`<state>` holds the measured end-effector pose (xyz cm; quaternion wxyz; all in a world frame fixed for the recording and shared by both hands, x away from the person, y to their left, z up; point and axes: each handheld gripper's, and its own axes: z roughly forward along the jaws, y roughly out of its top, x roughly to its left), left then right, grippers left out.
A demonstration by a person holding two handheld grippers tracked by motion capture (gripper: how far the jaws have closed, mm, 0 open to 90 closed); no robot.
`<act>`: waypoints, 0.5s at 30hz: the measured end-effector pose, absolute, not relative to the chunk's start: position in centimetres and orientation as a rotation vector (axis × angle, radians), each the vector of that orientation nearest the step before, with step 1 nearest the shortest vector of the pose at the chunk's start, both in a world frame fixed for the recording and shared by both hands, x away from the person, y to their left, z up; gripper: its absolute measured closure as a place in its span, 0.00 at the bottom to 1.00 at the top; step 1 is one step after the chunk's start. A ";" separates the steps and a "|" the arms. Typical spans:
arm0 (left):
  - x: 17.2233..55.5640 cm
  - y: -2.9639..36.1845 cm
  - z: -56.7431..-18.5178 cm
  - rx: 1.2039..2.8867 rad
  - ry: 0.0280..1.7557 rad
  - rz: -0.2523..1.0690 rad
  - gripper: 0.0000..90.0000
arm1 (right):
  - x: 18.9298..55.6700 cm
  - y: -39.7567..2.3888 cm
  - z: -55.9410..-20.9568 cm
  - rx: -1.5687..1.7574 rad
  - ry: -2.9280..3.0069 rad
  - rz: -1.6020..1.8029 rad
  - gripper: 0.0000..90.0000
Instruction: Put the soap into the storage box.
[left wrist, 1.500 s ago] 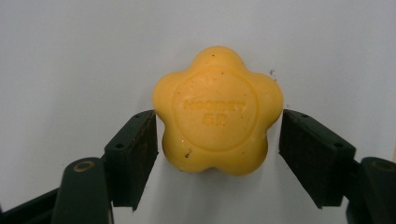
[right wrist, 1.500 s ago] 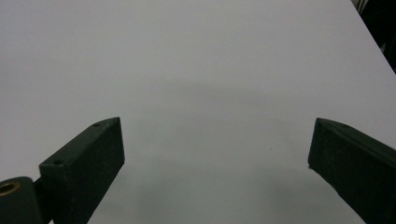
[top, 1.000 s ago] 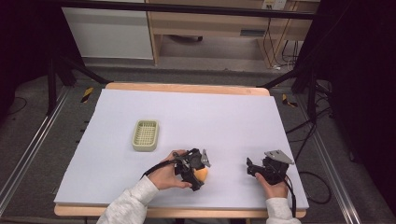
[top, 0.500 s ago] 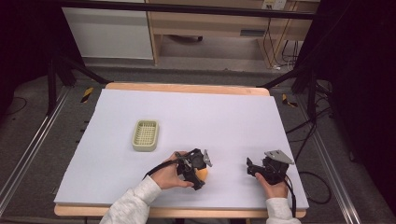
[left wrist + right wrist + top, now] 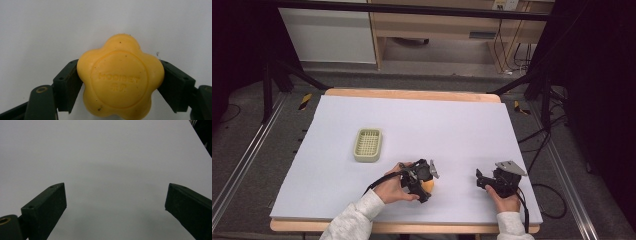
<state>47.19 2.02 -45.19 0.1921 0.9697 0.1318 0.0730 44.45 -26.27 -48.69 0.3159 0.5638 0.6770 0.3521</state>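
The high view looks forward and down from above the person's side, taking in the whole white surface (image 5: 452, 130), the floor around it and a bench beyond. The left gripper view sits very close over the surface, looking along its jaws at a yellow soap (image 5: 120, 78), which the high view shares at the near edge. The right gripper view looks low across bare surface toward its far right corner.

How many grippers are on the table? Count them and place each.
2. The left gripper sits near the front edge, clamped on a yellow flower-shaped soap. The right gripper rests further right, open, holding nothing.
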 end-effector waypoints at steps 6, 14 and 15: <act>47.3 2.6 -44.5 2.714 0.384 0.202 0.28 | 44.5 -26.3 -48.7 1.485 1.783 0.927 0.05; 47.3 3.9 -42.9 2.696 0.410 0.220 0.28 | 44.5 -26.3 -48.7 1.485 1.783 0.927 0.05; 47.3 4.1 -42.8 2.695 0.413 0.221 0.28 | 44.5 -26.3 -48.7 1.485 1.783 0.927 0.05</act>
